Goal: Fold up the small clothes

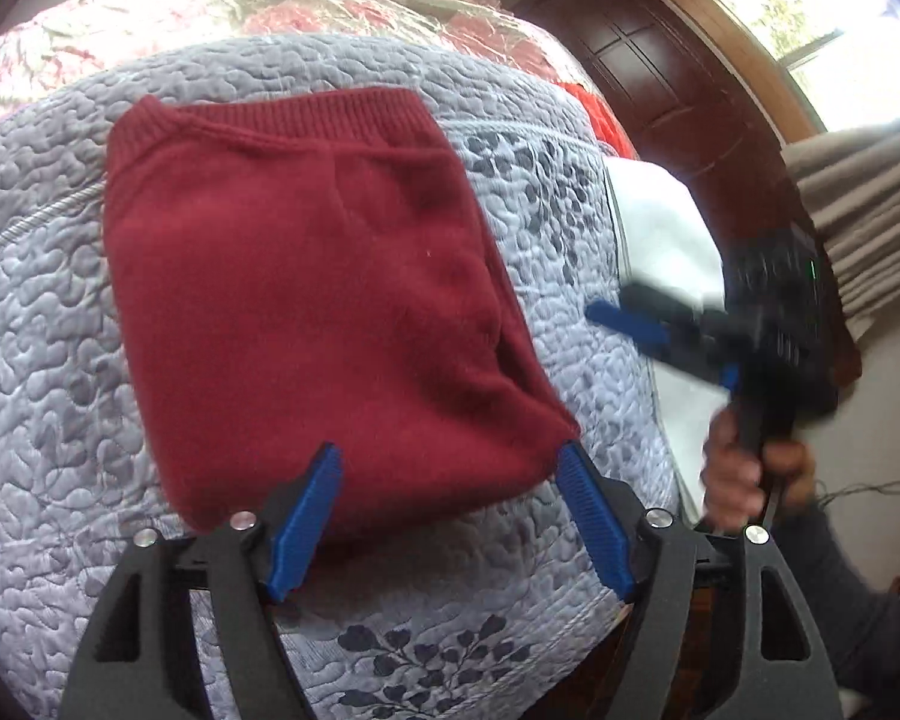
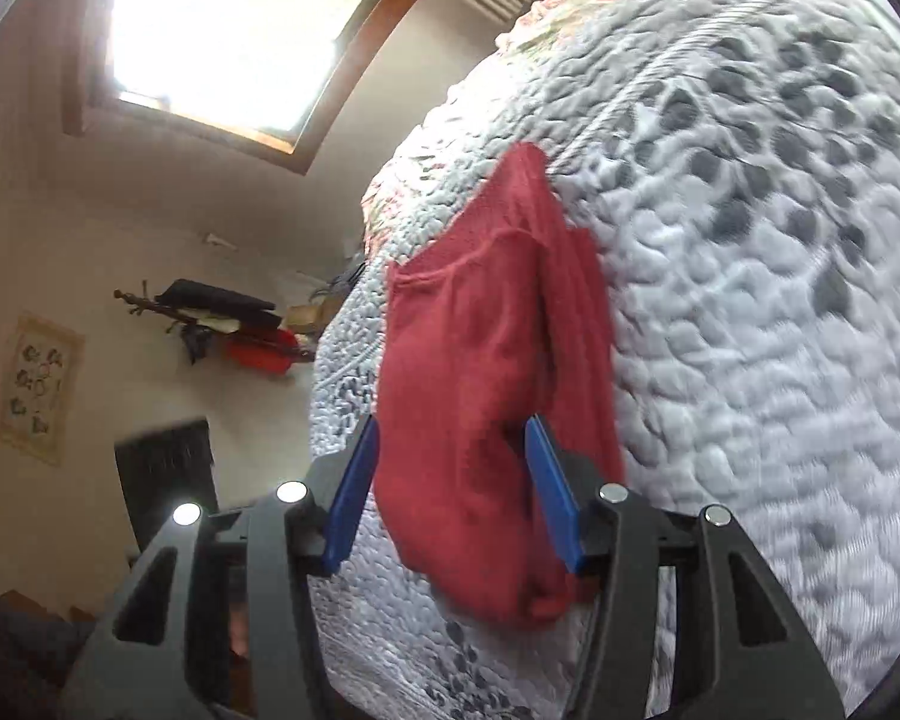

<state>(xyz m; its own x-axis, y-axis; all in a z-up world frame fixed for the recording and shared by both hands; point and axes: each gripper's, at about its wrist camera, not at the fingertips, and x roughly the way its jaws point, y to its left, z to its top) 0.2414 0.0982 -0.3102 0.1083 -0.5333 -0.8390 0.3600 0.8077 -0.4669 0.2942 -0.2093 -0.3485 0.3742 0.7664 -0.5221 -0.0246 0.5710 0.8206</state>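
While the folded red knit garment (image 1: 306, 300) lies flat on the grey quilted bedspread (image 1: 42, 312), your left gripper (image 1: 450, 516) sits at its near edge, jaws spread wide, clamping nothing. Your right gripper (image 2: 450, 492) is also wide open, blue pads either side of the garment's near end without closing on it. From the left wrist view, your hand (image 1: 744, 468) grips the right tool's handle beside a white cloth (image 1: 660, 240).
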